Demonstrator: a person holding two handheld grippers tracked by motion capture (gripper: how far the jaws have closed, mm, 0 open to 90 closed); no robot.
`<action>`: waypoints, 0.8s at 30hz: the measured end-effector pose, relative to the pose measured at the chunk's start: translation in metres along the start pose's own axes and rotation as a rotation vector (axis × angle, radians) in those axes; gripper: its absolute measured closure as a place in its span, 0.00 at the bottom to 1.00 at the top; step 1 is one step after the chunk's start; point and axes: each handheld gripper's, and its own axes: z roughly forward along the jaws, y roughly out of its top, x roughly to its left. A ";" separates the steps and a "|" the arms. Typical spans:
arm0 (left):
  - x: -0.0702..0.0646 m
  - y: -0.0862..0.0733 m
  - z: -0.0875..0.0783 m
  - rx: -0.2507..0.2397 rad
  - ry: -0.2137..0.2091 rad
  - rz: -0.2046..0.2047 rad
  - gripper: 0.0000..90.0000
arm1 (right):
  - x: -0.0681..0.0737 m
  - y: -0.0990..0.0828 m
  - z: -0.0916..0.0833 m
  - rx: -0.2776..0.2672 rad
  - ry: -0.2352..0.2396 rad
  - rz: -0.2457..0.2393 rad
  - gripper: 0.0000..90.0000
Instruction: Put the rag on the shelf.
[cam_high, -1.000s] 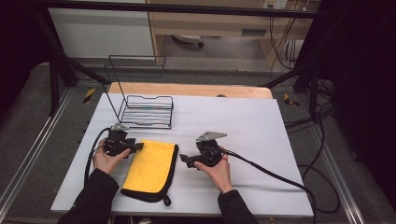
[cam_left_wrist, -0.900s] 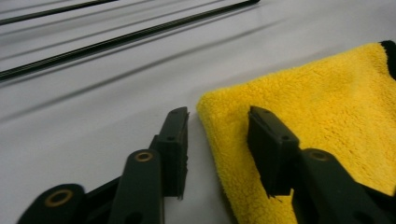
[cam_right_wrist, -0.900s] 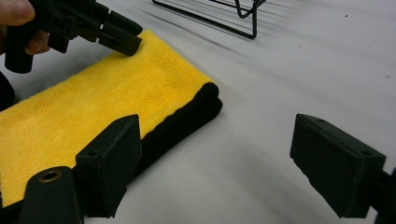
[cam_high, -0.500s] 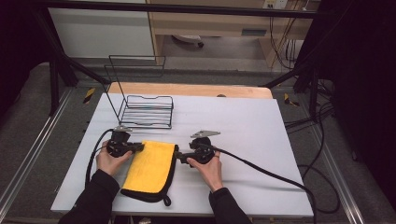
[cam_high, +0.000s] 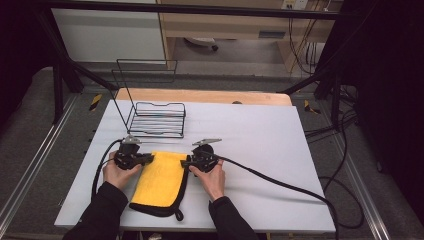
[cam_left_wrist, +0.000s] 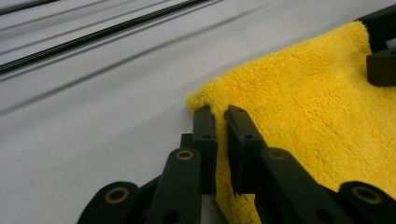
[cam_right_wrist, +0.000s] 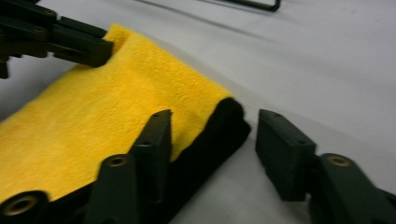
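Yellow cloth (cam_high: 161, 178) long axis near-far; left gripper (cam_left_wrist: 221, 122) clamped on corner, right gripper (cam_right_wrist: 212, 140) closing, astride edge.

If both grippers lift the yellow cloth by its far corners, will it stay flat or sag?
The cloth will probably sag: its corner already bunches up, soft, inside the shut left gripper. It looks plush and folded double, so likely light. The fluffy pile should resist slipping. The right gripper, jaws just closing, straddles the black edge without pressing it yet.

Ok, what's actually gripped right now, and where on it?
The left gripper pinches the yellow towel at its far left corner. The right gripper straddles the far right corner, jaws just closing, not yet pressing.
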 end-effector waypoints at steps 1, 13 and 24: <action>0.000 0.000 0.000 0.000 0.001 -0.001 0.91 | 0.001 -0.001 0.000 -0.005 -0.002 0.001 0.57; 0.002 -0.001 0.001 -0.005 -0.012 -0.012 0.91 | 0.001 -0.001 0.005 0.013 0.055 0.097 0.85; 0.007 0.000 -0.023 -0.096 -0.061 -0.033 0.93 | 0.007 0.002 -0.007 -0.057 0.072 0.061 0.88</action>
